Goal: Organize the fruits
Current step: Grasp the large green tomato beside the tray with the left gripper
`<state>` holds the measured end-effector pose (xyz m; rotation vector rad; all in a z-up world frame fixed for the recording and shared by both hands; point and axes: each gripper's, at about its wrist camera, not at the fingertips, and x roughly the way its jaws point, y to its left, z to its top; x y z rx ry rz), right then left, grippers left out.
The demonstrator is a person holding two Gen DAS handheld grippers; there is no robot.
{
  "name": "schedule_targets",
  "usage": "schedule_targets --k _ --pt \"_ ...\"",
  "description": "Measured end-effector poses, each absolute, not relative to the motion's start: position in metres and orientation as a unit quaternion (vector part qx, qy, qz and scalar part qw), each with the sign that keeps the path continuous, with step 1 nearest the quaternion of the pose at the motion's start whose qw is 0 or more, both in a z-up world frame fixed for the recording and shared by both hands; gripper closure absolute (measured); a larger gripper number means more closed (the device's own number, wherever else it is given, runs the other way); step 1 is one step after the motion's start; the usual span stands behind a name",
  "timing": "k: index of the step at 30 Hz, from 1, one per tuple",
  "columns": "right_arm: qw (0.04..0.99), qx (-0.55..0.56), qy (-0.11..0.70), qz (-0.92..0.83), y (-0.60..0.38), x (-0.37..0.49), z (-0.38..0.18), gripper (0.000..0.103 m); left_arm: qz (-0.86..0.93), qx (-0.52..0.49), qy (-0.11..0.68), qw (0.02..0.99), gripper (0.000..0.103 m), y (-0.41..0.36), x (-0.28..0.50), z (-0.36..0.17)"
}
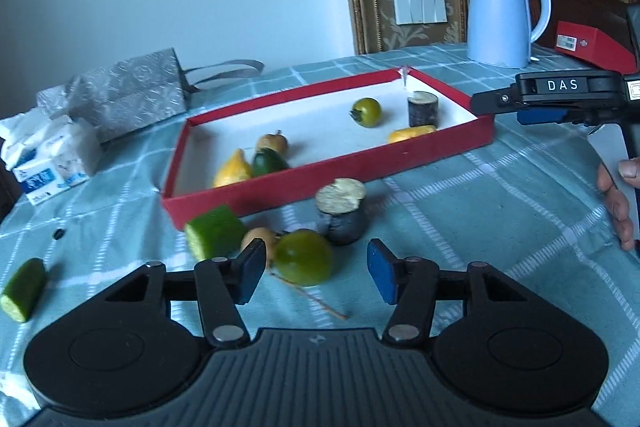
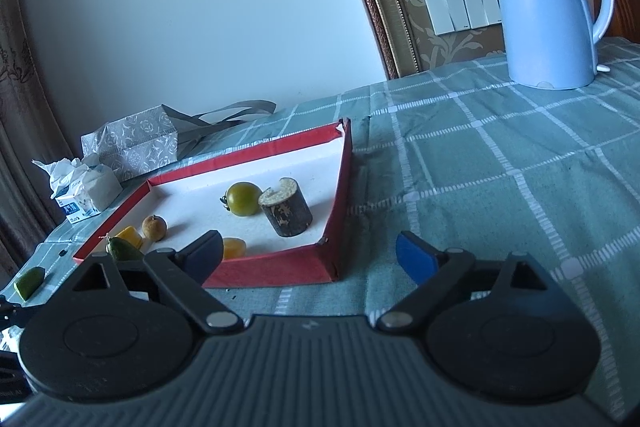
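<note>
A red tray (image 1: pixel 328 169) with a white floor holds a green tomato (image 1: pixel 367 111), a dark cut stalk piece (image 1: pixel 422 109), yellow pieces (image 1: pixel 411 134), a small brown fruit (image 1: pixel 273 143) and a green piece (image 1: pixel 269 163). In front of it on the cloth lie a green round fruit (image 1: pixel 304 258), a dark stalk piece (image 1: pixel 342 211), a small brown fruit (image 1: pixel 258 237) and two cucumber pieces (image 1: pixel 214 237). My left gripper (image 1: pixel 316 273) is open, with the green round fruit between its fingers. My right gripper (image 2: pixel 310 253) is open and empty at the tray's near right corner (image 2: pixel 332 259).
A blue kettle (image 1: pixel 502 13) stands at the back right on the checked teal cloth (image 1: pixel 480 211). A grey gift bag (image 1: pixel 132 93) and a tissue pack (image 1: pixel 52 155) lie at the left. A red box (image 1: pixel 592 43) sits beyond the right gripper body (image 1: pixel 560 99).
</note>
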<state>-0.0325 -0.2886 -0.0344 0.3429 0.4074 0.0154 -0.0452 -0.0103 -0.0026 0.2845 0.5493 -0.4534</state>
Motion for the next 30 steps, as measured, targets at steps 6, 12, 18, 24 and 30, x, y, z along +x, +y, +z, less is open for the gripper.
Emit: schedule_targets --k 6,12,18,24,30 --pt "0.964 0.171 0.204 0.009 -0.289 -0.032 -0.035 0.009 -0.21 0.141 0.272 0.929 0.054 -0.015 -0.037 -0.007" --pt "0.964 0.171 0.205 0.01 -0.288 -0.032 -0.035 0.008 -0.208 0.15 0.271 0.928 0.066 -0.019 -0.035 -0.012" --pt "0.963 0.172 0.205 0.01 -0.289 -0.031 -0.035 0.008 -0.202 0.149 0.268 0.93 0.066 -0.02 -0.035 -0.013" --pt "0.964 0.175 0.198 0.013 -0.29 -0.033 -0.035 0.008 -0.184 0.11 0.274 0.938 0.071 -0.009 -0.039 -0.01" --pt "0.968 0.162 0.188 0.028 -0.286 -0.038 -0.032 0.008 -0.159 0.071 0.248 0.953 0.071 0.018 -0.059 -0.001"
